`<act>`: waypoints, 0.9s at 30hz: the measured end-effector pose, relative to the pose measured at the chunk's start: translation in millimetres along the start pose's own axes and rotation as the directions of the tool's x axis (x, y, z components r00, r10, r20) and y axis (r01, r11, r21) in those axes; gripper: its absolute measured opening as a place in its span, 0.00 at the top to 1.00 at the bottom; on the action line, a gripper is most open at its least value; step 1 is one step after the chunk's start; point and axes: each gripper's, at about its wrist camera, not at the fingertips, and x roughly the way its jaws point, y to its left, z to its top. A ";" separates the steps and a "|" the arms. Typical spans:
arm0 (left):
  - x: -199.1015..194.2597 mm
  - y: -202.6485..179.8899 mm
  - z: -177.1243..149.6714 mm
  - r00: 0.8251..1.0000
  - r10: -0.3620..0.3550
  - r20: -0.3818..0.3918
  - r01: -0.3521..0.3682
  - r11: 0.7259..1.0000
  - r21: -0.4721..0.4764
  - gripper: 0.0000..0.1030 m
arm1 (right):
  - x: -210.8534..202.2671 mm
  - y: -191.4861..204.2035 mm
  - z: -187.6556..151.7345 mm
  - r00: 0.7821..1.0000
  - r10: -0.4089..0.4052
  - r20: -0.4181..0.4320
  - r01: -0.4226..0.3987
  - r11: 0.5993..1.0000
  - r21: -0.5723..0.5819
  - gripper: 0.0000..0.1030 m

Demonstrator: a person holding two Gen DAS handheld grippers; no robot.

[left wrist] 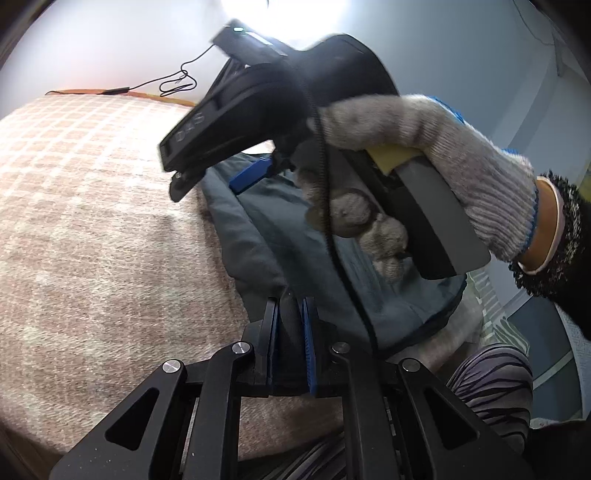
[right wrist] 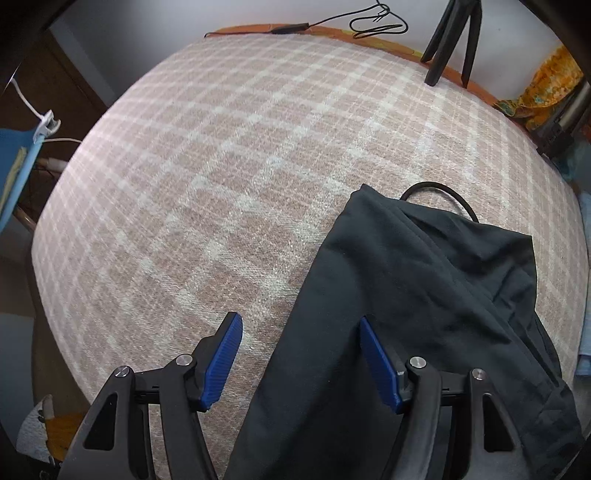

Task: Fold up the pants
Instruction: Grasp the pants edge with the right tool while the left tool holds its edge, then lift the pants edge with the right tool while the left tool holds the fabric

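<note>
- Left claw [left wrist: 291, 325]: fingers pressed nearly together, pinching a fold of the pants [left wrist: 266, 221] between the blue pads [left wrist: 307, 343].
- Right claw [right wrist: 301, 354]: spread wide, holding nothing. Its right pad [right wrist: 380, 365] lies over the dark fabric, its left pad [right wrist: 223, 363] is over the bare blanket [right wrist: 221, 166]; the near edge of the cloth runs up between them.
- Pants: dark grey-green, lying on the pink-and-white checked blanket that covers the bed, on the right side in the right wrist view. They stretch from the bottom edge of that view up to a rounded fold [right wrist: 369, 195] around mid-frame, bunched and creased on the right.
- In the left wrist view, the right claw tool [left wrist: 258, 107] hangs above the pants, gripped by a gloved hand [left wrist: 424, 155] in a grey knit glove with blue trim. One blue pad of it [left wrist: 251, 175] shows just over the fabric; contact can't be judged from here.
- Black cable [right wrist: 439, 195] loops out from behind the top of the pants.
- Black tripod legs [right wrist: 454, 40] stand at the far edge of the bed; another thin cable [right wrist: 376, 26] sits along that edge.
- Orange patterned cloth [right wrist: 543, 88] at far right.
</note>
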 end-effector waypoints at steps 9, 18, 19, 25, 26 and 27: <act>6.3 -11.9 0.1 1.000 0.017 -0.001 -0.017 0.999 0.029 0.90 | 15.0 9.1 16.1 0.996 -0.085 -0.029 0.084 0.996 -0.028 0.63; 10.9 -5.6 -5.6 0.991 0.129 -0.031 -0.129 0.992 0.012 0.61 | -0.2 -29.0 7.8 0.999 0.029 0.041 -0.032 0.997 0.064 0.98; 10.8 -2.7 -6.6 0.991 0.129 -0.038 -0.129 0.992 0.006 0.61 | -2.7 -32.0 6.2 0.998 0.041 0.052 -0.045 0.996 0.073 0.99; 15.5 -4.9 -4.1 0.998 0.026 -0.064 -0.025 1.000 0.019 0.92 | -26.4 -53.7 -7.7 0.985 0.112 0.133 -0.127 0.986 0.109 0.99; 16.0 -7.5 -1.8 0.998 0.005 -0.066 -0.003 1.000 0.026 0.92 | -30.9 -57.0 -11.1 0.980 0.129 0.152 -0.147 0.982 0.115 0.99; 16.2 -10.5 0.9 0.998 -0.014 -0.069 0.016 0.999 0.033 0.94 | -38.3 -61.5 -18.3 0.974 0.146 0.176 -0.168 0.979 0.119 1.00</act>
